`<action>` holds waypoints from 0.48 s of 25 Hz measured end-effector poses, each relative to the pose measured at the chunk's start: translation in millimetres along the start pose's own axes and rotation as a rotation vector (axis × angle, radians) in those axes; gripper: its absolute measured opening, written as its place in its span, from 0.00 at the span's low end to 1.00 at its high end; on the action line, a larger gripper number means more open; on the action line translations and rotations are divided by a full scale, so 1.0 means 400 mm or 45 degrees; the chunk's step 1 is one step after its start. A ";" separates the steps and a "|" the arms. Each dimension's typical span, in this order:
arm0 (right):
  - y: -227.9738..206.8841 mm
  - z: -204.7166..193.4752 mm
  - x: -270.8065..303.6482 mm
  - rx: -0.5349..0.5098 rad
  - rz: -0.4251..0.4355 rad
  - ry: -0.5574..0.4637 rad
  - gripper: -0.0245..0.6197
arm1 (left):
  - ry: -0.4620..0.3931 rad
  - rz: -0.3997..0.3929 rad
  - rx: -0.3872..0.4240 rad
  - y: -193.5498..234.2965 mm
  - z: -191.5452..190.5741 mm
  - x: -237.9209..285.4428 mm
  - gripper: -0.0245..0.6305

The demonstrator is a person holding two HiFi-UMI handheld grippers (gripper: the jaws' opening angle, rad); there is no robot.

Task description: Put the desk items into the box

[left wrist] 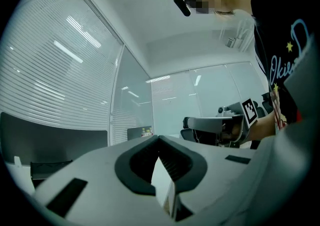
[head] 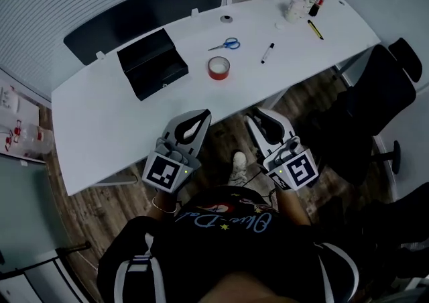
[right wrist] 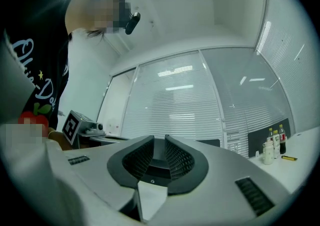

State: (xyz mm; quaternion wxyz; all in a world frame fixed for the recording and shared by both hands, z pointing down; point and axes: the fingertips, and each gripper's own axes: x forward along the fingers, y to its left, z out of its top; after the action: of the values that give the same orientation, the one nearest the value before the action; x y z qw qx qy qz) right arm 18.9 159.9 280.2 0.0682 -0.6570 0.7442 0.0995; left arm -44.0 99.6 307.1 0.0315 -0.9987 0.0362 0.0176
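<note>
Nearest to you: your black shirt (head: 221, 255) with pale lettering, across the bottom of the head view.

1. Left tongs (head: 204, 115): you hold them at the near edge of the surface (head: 100, 127), marker cube toward you. Their tips are pressed together with nothing between them.
2. Right tongs (head: 254, 115): you hold them just beside the left pair, also at the near edge. A narrow gap stands between the pads, and nothing is in it.
3. Black box (head: 153, 62): it sits on the left part of the white surface, well apart from both tongs. You cannot tell from here how its lid stands.
4. Red tape roll (head: 218, 67): it lies flat near the middle, just right of the box.
5. Blue-handled scissors (head: 226, 44): they lie beyond the tape roll.
6. Black marker (head: 267, 52): it lies right of the scissors, on the bare surface.
7. Yellow-and-black pen (head: 315, 29): it lies toward the far right end.
8. Small bottles (head: 305, 0): they stand upright in a cluster at the far right corner, near the pen.
9. Small round object (head: 226, 19): it sits at the far edge and is too small to identify.
10. Black chair (head: 375, 94): it stands off the right end of the surface.
11. Wooden floor (head: 221, 141): it shows under the near edge, with your shoe (head: 238, 164) on it.
</note>
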 end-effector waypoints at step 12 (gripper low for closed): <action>-0.175 -0.077 0.131 0.055 0.168 0.023 0.14 | 0.036 0.182 0.041 0.138 -0.015 0.140 0.02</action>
State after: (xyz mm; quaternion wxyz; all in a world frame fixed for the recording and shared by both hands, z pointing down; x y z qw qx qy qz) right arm 82.4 93.9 293.9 0.0688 -0.6058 0.7884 0.0819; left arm 8.0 40.3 307.5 0.0456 -0.9931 0.1080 0.0052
